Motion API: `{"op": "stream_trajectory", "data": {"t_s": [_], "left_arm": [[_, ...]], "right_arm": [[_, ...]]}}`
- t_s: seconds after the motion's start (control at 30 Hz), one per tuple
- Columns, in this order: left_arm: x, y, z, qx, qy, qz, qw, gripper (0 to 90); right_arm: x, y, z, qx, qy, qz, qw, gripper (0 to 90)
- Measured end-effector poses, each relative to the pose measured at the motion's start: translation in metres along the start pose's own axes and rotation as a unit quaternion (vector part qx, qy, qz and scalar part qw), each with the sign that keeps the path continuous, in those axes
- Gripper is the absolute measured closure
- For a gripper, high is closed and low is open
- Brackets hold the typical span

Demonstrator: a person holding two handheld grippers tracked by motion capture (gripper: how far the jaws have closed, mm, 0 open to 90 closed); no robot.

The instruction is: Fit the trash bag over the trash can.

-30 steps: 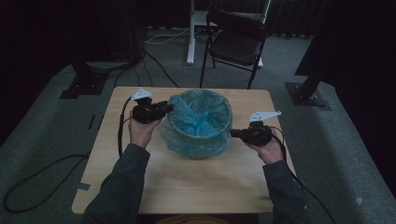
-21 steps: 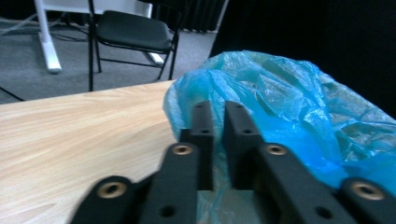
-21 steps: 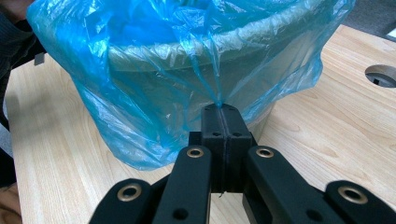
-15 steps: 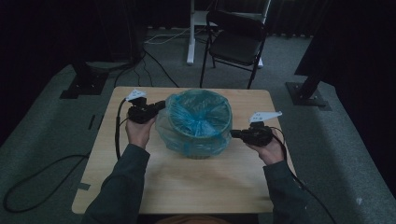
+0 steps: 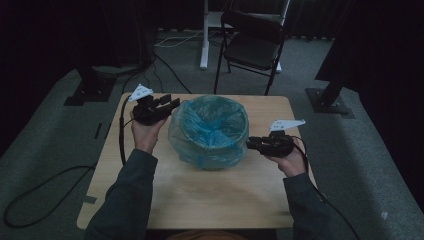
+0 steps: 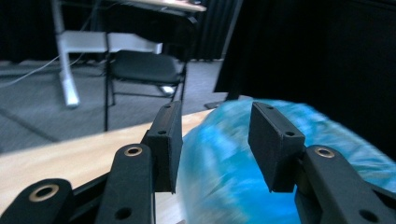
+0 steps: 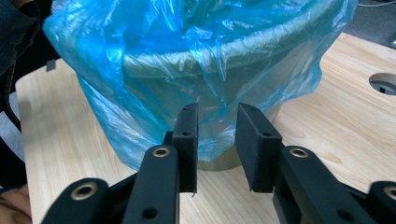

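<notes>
Bin (image 7: 243, 65): base hidden under blue bag (image 5: 207, 131). Left gripper (image 6: 212, 142) jaws apart, just opening, empty; bag blurred. Right gripper (image 7: 215, 140) jaws apart, just opening, bag hem between.

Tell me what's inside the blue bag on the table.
The blue bag lines a round grey bin, its film draped over the rim and down the outside. Inside, only crumpled blue film shows. The bin's bottom is covered by the bag, so any contents there can't be seen.
</notes>
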State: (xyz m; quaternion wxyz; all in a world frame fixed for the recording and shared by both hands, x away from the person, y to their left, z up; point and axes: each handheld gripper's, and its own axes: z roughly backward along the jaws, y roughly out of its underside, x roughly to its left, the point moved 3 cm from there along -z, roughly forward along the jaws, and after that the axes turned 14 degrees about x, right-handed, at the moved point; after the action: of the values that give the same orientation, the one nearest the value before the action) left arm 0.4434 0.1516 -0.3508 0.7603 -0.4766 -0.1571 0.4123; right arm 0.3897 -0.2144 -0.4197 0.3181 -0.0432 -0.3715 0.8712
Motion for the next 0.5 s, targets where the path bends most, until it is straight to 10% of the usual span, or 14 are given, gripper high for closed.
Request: {"op": "stream_trajectory", "data": {"t_s": [0.13, 0.27, 0.5], "left_arm": [[-0.025, -0.018, -0.012, 0.024, 0.027, -0.058, 0.9976, 57.7], [-0.051, -0.034, -0.034, 0.067, 0.04, -0.119, 0.9898, 60.6], [-0.073, -0.042, -0.068, 0.123, 0.068, -0.166, 0.9761, 61.5]], "right_arm": [[-0.001, 0.001, 0.003, -0.005, -0.003, -0.003, 1.0, 67.5], [-0.002, 0.003, 0.004, -0.009, -0.005, -0.006, 0.9999, 66.9], [-0.003, 0.005, 0.009, -0.014, -0.005, -0.009, 0.9998, 66.8]]}}
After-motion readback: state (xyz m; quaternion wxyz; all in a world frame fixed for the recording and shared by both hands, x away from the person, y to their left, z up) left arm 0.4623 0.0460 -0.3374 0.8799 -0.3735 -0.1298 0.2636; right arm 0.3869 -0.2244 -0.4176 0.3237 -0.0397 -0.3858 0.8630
